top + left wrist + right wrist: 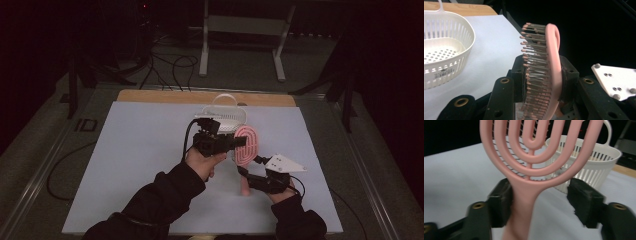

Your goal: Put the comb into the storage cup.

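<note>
Handover of the pink hairbrush (247, 145) looks to be the step in hand. At lower right of the high view the right gripper (248, 176) has its jaws spread, the handle between them and brushing only one pad. Just above, mid-frame, the left gripper (242, 141) is clamped across the brush head, bristles against one pad. Beyond, at upper centre, sits the white basket (226, 116). Next move, likely: carry the brush over the rim, then let go.
</note>
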A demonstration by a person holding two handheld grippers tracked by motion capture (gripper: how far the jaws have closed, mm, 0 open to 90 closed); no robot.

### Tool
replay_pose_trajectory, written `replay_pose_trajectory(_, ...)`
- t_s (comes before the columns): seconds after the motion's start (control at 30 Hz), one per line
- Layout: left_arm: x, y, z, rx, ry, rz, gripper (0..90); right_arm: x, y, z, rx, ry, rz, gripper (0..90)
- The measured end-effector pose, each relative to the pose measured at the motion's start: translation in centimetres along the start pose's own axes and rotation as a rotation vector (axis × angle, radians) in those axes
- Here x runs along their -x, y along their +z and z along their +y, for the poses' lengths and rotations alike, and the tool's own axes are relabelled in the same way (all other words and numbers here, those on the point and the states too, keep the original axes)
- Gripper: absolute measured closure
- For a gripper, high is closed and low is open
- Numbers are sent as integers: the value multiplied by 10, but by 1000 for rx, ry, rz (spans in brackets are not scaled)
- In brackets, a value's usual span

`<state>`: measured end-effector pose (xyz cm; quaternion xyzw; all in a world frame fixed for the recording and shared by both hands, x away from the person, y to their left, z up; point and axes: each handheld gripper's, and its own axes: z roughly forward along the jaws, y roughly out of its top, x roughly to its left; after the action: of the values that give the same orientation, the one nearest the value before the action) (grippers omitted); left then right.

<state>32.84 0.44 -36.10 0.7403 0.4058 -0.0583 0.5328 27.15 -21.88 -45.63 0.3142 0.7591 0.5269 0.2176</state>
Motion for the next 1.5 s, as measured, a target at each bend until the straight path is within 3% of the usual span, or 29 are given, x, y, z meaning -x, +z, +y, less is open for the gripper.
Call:
replay_pose_trajectory(0.2,2,-3,5,9,22,2,658,-2,-3,1,1,12,9,285)
replay_pose_trajectory(0.37,2,-11,13,47,32,10,666,-4,-5,2,-9,14,37,232)
replay_pose_trajectory(0.53,0,-18,18,68,41,19,670,-5,-7,3,-5,29,84,128)
replay_pose_trajectory(0.67,-3,-22,22,84,49,31,672,-7,-8,2,-3,26,138,94)
replay_pose_trajectory(0.8,-6,-27,27,110,46,34,673,-9,-9,2,-15,11,102,94)
replay_pose_trajectory(1.13,-18,-44,53,200,32,66,674,-7,-11,1,-2,25,97,94)
replay_pose_trajectory(1.5,-35,-49,72,270,1,105,675,-5,-11,0,2,16,90,95)
